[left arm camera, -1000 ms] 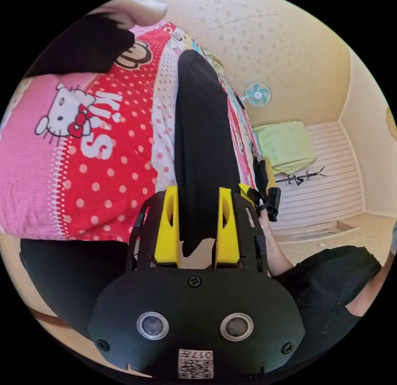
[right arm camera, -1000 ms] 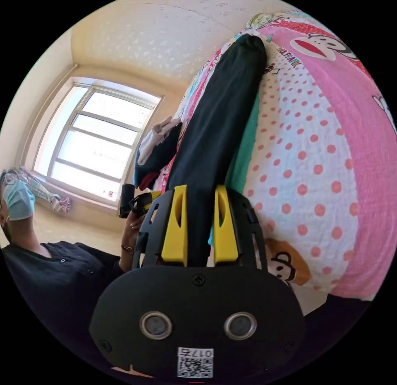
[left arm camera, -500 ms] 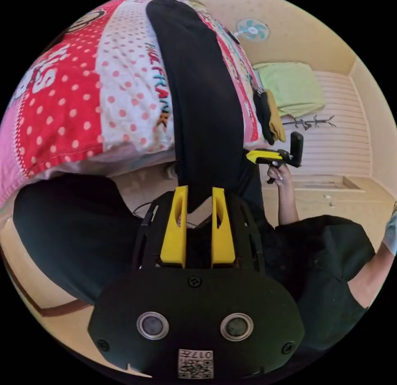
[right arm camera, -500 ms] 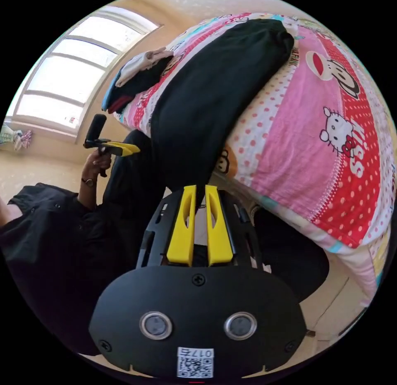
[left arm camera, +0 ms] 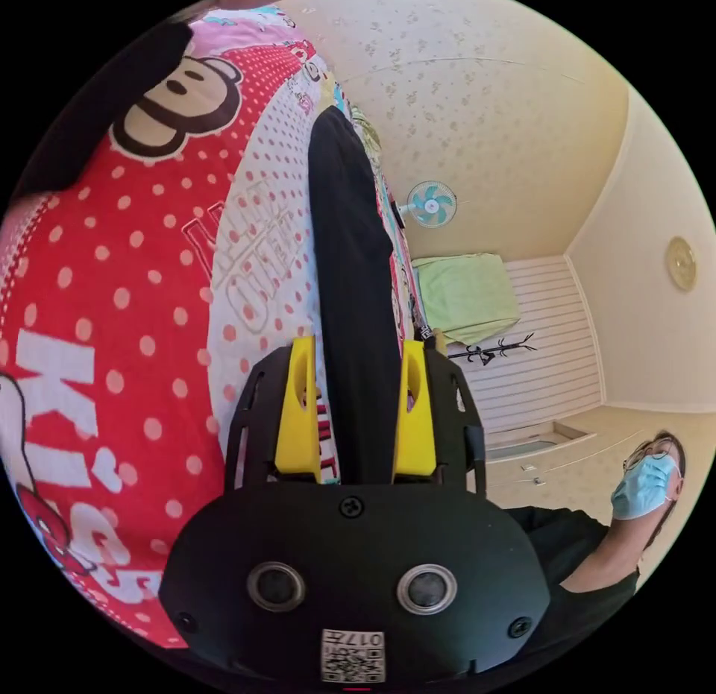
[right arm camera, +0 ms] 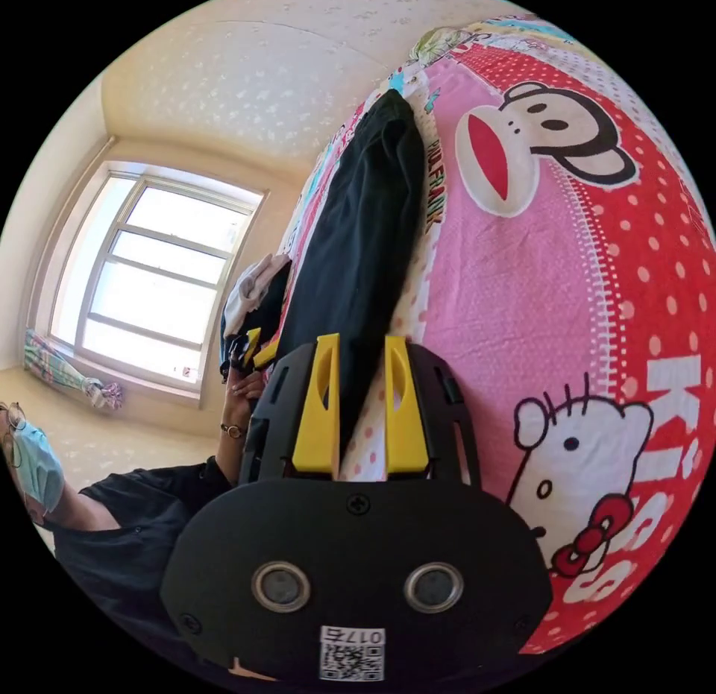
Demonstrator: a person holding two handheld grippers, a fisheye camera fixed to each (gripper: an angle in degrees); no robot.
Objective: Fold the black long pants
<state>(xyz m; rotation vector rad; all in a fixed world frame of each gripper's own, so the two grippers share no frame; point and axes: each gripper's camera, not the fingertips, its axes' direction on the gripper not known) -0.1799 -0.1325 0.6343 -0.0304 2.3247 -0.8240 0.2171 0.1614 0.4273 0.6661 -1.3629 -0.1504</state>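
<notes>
Black long pants [left arm camera: 350,276] narrow strip on bedspread [left arm camera: 112,291] (cartoon print).

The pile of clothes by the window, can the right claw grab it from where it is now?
Probably not yet. The right claw sits low over the black pants on the bedspread, and the pile of clothes lies beyond them, past the left claw.

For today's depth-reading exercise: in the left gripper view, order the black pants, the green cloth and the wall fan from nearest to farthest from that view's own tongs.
1. black pants: running between the left tongs, on the bedspread.
2. green cloth: beyond the bed's edge, against the slatted wall.
3. wall fan: on the far wall, above the cloth.
</notes>
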